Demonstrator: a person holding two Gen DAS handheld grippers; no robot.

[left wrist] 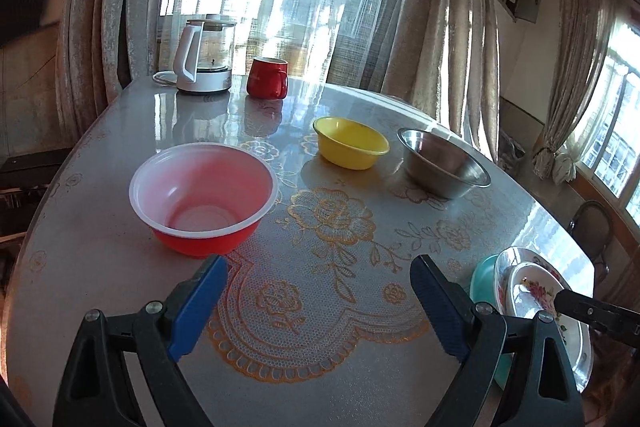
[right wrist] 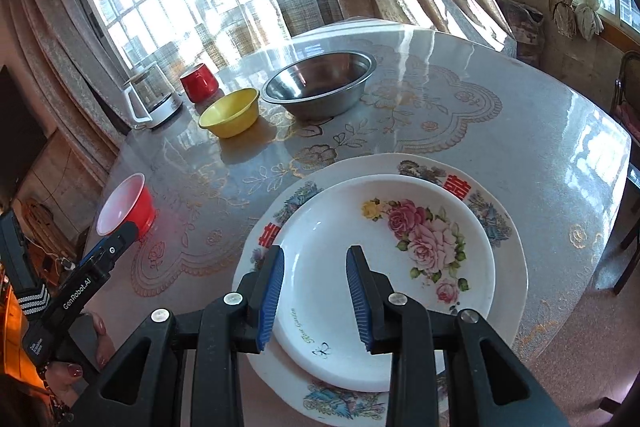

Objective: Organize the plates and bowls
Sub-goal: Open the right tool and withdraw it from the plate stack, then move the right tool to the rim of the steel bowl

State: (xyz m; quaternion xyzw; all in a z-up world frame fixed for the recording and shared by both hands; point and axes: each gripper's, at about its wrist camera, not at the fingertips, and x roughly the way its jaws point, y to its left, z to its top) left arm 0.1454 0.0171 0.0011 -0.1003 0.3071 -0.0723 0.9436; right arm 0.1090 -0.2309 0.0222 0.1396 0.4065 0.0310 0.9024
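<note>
Bowls and plates on a round table (left wrist: 120, 131) with a glossy floral cover, by sunlit curtained windows.

Far left at the back: glass kettle (left wrist: 204, 55), then red mug (left wrist: 267, 78) just beside it. Nearer, at left: red bowl (left wrist: 203, 195) with white inside, upright, empty, just beyond the left gripper (left wrist: 318, 301). Blue pads (left wrist: 198, 311) of that gripper spread wide apart, nothing between them, only bare tablecloth below. Toward the middle: yellow bowl (left wrist: 350, 143), upright, and close to its right the steel bowl (left wrist: 442, 163), apart from it, both empty.

At right, near the table edge: stack of plates. Rose plate (right wrist: 400, 267) on top, lying inside the larger bird-patterned plate (right wrist: 504, 227); teal dish (left wrist: 482, 277) peeking out underneath in the left wrist view. Right gripper (right wrist: 316, 297) above the near rim of the rose plate, fingers narrowly parted, pads (right wrist: 270, 301) clear of the plate, gripping nothing. Hand (right wrist: 86, 347) on the left gripper's handle seen at the lower left of the right wrist view.
</note>
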